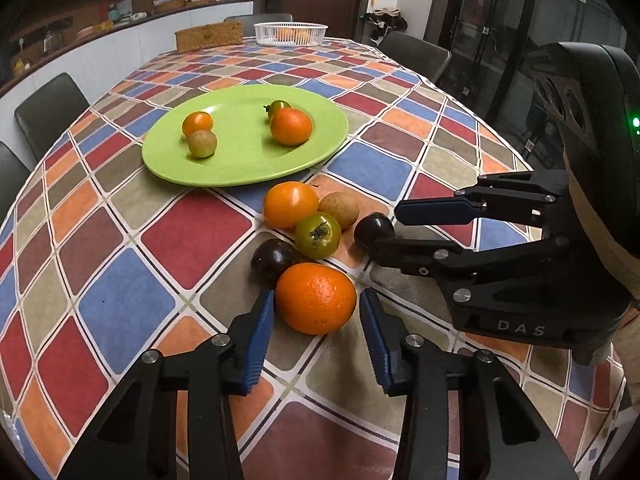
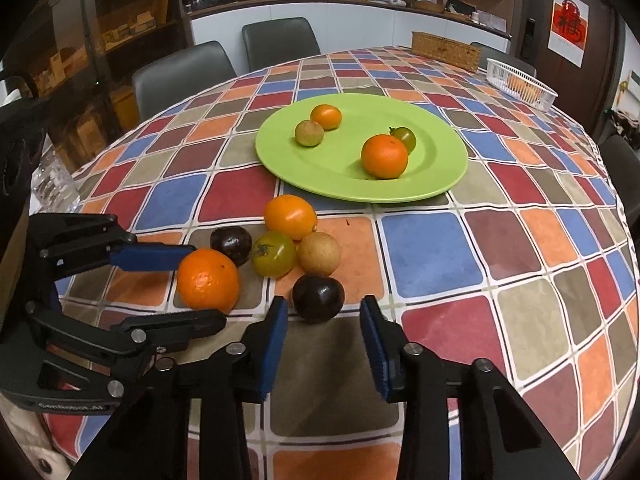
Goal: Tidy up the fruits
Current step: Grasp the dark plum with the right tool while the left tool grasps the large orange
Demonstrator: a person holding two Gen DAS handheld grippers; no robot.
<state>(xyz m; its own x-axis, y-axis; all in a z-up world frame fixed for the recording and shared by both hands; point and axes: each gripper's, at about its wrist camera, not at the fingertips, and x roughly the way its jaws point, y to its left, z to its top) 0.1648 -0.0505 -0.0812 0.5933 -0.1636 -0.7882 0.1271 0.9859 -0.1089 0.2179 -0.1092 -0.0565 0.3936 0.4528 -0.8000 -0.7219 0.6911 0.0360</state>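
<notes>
A large orange (image 1: 316, 298) lies on the checked tablecloth between the blue pads of my left gripper (image 1: 316, 300); the pads stand close beside it, with a thin gap at the right pad. My right gripper (image 2: 324, 304) is open around a dark plum (image 2: 318, 298), with space on both sides. Behind them lie a second dark plum (image 2: 231, 245), a green tomato (image 2: 274, 254), a tan round fruit (image 2: 319, 253) and a small orange (image 2: 291, 216). Farther back, the green plate (image 1: 240, 168) holds several small fruits.
At the table's far end stand a white basket (image 1: 290, 34) with orange fruit and a wicker box (image 1: 209, 35). Dark chairs (image 2: 182, 74) ring the table. A clear glass object (image 2: 52, 184) sits at the left table edge.
</notes>
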